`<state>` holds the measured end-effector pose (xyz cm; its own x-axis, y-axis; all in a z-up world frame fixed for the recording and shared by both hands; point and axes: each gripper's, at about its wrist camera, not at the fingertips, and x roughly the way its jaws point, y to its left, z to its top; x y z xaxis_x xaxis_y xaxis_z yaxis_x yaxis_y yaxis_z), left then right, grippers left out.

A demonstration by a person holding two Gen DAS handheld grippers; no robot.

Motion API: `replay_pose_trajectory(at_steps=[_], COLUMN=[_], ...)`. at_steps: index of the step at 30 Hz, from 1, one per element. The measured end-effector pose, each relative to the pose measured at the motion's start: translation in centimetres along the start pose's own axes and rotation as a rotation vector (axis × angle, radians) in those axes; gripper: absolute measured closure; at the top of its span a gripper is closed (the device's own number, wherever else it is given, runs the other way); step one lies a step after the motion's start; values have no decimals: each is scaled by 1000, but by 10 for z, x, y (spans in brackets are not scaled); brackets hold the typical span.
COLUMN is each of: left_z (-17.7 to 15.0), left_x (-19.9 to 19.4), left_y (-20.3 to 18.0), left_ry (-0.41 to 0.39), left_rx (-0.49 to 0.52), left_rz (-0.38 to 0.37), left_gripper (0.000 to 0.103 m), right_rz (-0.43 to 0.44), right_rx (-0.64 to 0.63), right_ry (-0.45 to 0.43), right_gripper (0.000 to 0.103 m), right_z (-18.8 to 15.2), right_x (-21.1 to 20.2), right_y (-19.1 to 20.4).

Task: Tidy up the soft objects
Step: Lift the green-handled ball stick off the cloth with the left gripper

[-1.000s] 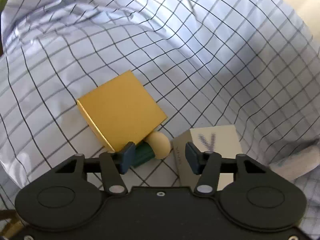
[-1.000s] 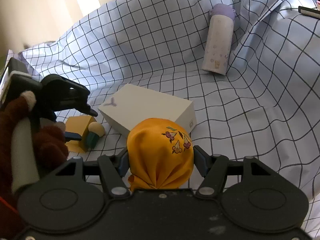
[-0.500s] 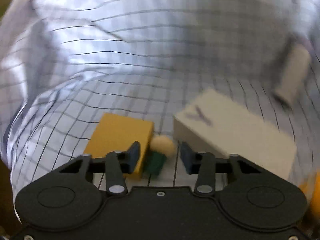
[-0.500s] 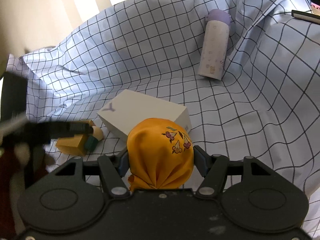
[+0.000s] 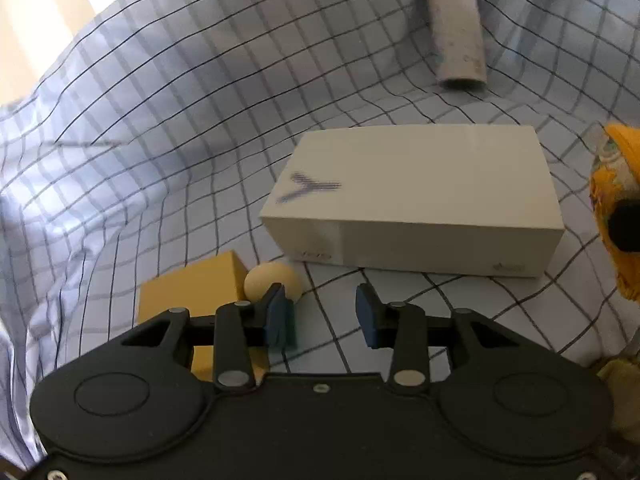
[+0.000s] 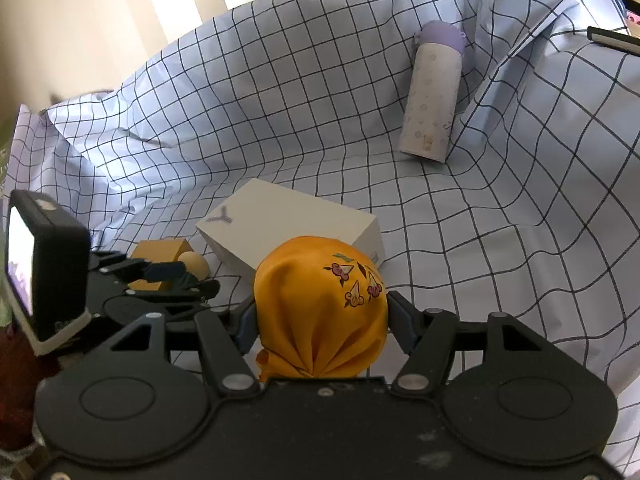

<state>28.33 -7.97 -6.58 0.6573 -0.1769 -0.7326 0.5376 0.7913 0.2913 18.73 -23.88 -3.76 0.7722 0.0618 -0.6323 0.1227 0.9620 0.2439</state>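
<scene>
My right gripper (image 6: 320, 322) is shut on an orange cloth bundle (image 6: 320, 304) with a small cherry print, held above the checked sheet. The bundle also shows at the right edge of the left wrist view (image 5: 618, 216). My left gripper (image 5: 320, 314) is open and empty, low over the sheet; it shows in the right wrist view (image 6: 176, 276). A small toy with a cream round head (image 5: 272, 278) and green body lies by its left finger, partly hidden by it, next to a yellow block (image 5: 192, 294).
A white box (image 5: 412, 200) lies on the checked sheet (image 5: 160, 140) just ahead of both grippers. A white bottle with a purple cap (image 6: 434, 96) leans against the raised sheet at the back right. A dark object (image 6: 612, 38) sits at the far right edge.
My left gripper swung right: the white box now fills its view and the yellow block slid to the lower left. The right gripper holds the bundle as before, slightly shifted.
</scene>
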Motion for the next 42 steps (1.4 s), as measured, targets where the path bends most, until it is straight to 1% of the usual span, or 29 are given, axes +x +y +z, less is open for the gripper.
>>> replay_pose_trajectory(at_steps=[2, 3, 6, 8, 9, 11, 13, 19, 20, 22, 24, 26, 29, 32, 34, 35, 36, 37, 38, 42], left_z=[1, 1, 3, 4, 5, 5, 6, 7, 8, 8, 6, 4, 1, 2, 4, 5, 6, 7, 7, 7], left_x=[4, 7, 7, 6, 5, 4, 7, 11, 11, 10, 12, 14, 15, 15, 17, 18, 19, 20, 21, 23], left_y=[2, 3, 8, 11, 11, 12, 15, 15, 15, 17, 17, 16, 17, 16, 17, 17, 16, 16, 16, 17], left_ry=[6, 12, 7, -1, -9, -20, -12, -7, -7, -6, -2, 9, 21, 16, 11, 8, 5, 3, 6, 11], left_rx=[27, 35, 42, 40, 42, 52, 53, 78, 73, 65, 72, 87, 91, 100, 90, 92, 97, 104, 108, 108], left_rz=[-4, -10, -14, -18, -3, 11, 5, 12, 11, 20, 30, 63, 55, 62, 59, 64, 67, 64, 54, 56], left_gripper=[69, 73, 73, 68, 66, 66, 63, 61, 61, 54, 52, 51, 51, 52, 58, 59, 64, 67, 69, 69], right_rz=[0, 1, 6, 11, 16, 23, 28, 31, 32, 34, 36, 39, 44, 45, 46, 46, 47, 48, 49, 51], right_rx=[-3, -3, -1, 1, 1, -2, -5, -6, -5, -3, -3, -3, -2, 1, 2, 3, 5, 10, 14, 27], right_ry=[1, 2, 7, 11, 12, 13, 11, 15, 16, 17, 17, 17, 19, 24, 28, 30, 33, 36, 38, 37], right_gripper=[39, 38, 38, 38, 38, 38, 38, 38, 38, 38, 38, 38, 38, 38, 38, 38, 38, 38, 38, 38], right_z=[0, 1, 1, 1, 2, 2, 3, 4, 4, 4, 4, 4, 4, 4, 3, 3, 3, 3, 3, 3], right_x=[0, 0, 1, 1, 1, 1, 0, 2, 2, 1, 1, 1, 2, 3, 4, 4, 4, 4, 4, 3], right_y=[0, 0, -2, -1, -1, -1, 0, -1, -1, -1, -1, 0, 0, -1, -1, -1, -2, -2, -3, -4])
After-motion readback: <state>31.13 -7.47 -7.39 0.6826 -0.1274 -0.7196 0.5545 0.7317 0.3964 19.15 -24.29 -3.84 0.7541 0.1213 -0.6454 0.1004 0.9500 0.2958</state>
